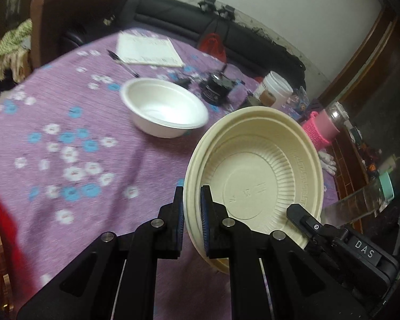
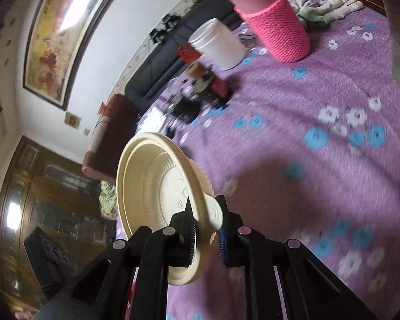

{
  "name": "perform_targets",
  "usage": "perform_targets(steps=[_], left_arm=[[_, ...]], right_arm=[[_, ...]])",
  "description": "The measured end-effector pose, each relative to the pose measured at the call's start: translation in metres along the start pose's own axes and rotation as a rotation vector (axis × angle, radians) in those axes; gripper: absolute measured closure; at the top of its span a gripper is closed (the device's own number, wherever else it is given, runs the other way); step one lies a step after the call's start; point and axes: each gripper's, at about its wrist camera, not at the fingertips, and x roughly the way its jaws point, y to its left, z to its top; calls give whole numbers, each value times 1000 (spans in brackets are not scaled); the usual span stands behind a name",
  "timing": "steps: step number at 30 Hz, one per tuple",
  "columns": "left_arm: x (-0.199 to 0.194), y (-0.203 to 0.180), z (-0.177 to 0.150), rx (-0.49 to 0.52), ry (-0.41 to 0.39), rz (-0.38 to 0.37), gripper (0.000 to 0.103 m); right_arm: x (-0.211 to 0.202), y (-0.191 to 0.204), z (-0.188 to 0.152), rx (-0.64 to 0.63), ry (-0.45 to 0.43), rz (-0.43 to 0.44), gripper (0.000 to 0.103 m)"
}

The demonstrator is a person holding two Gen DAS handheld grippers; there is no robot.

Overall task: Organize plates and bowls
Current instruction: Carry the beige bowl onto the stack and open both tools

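The left tool point(image 1: 192, 208) was clenched on the near rim of the cream plates point(image 1: 256, 170), a nested pair by the doubled rim, one pad inside the rim and one outside. The right tool point(image 2: 206, 229) gripped the same stack at a neighbouring part of its rim, so both hands carried it tilted, clear of the worktop point(image 1: 66, 122). In the left wrist view the right tool's black finger point(image 1: 304, 218) lay against the plates' lower right edge.

The white bowl point(image 1: 165, 106) sat upright on the purple flowered cloth, ahead of the left tool and up-left of the plates, well apart from them. The left hand looked the nearer to it. Any move toward the bowl would likely run forward and leftward. Behind the bowl lay a pen point(image 1: 122, 64) and a notepad point(image 1: 149, 48); a pink-sleeved bottle point(image 2: 274, 26) stood further right.
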Motion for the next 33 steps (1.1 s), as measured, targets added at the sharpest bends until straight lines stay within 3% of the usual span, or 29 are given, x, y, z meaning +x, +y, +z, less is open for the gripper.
perform_targets(steps=[14, 33], left_arm=[[-91, 73, -24, -15, -166, 138, 93], [-160, 168, -42, -92, -316, 267, 92]], right_arm=[[-11, 79, -86, -143, 60, 76, 90], [1, 187, -183, -358, 136, 122, 89]])
